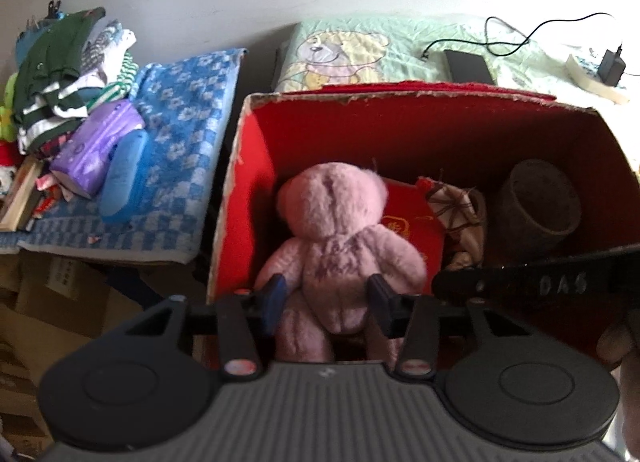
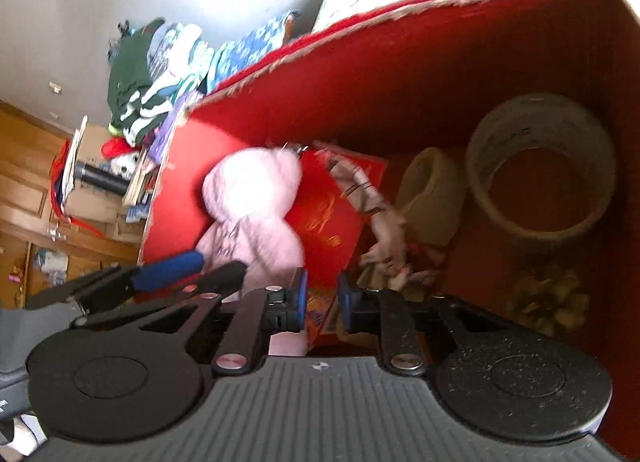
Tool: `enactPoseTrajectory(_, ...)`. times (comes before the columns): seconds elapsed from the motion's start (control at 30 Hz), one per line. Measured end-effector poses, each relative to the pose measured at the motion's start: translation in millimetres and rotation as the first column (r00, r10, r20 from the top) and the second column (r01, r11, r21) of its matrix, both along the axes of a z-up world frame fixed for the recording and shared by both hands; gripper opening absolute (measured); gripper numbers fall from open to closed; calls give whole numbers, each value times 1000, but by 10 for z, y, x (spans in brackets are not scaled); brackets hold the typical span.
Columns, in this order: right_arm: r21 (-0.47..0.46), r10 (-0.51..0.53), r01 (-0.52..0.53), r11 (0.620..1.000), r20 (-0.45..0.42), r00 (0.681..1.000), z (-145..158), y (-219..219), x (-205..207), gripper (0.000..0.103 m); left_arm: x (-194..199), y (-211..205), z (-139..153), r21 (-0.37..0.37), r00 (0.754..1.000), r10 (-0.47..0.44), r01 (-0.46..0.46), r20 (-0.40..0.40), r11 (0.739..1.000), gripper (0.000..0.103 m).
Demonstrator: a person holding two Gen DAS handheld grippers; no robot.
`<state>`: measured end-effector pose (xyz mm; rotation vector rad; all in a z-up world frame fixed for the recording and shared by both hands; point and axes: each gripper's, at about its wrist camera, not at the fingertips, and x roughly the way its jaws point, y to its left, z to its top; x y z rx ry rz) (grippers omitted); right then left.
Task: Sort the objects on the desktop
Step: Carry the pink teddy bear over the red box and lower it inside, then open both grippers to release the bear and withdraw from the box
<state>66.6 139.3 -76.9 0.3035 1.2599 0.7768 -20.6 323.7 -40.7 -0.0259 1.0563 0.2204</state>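
While the left gripper [image 1: 326, 298] clamps the pink bear [image 1: 340, 229] at the waist, low in the red box's [image 1: 256, 133] left end, the right gripper [image 2: 322, 302] hovers alongside, fingers slightly apart around nothing.

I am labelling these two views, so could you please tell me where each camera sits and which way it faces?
Left wrist: sits behind the left tool, looking down into the red box; its fingers flank the pink bear; the right tool crosses at right.
Right wrist: sits behind the right tool, tilted, looking into the box beside the tape roll; the left tool's blue finger shows.
Shared: box, bear, roll.
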Motion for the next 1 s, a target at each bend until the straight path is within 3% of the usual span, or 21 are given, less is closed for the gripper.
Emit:
enactPoseTrajectory(0.23,4,38,-38,999,-32,999,-52,128,-26,8,-21,15,1,51,1000,1,0,-16,999,54)
enactPoseTrajectory(0.87,9,-6,6,1000,-16,1000,-60,91,-65,8,-23,-19,-20,77,1000,5,-5,1,997,58)
enactPoseTrajectory(1.0,-27,-10,11,1000,36,999,6,97,-103,11,-46,-38,-26,95,1000,-5,4,10,995,61)
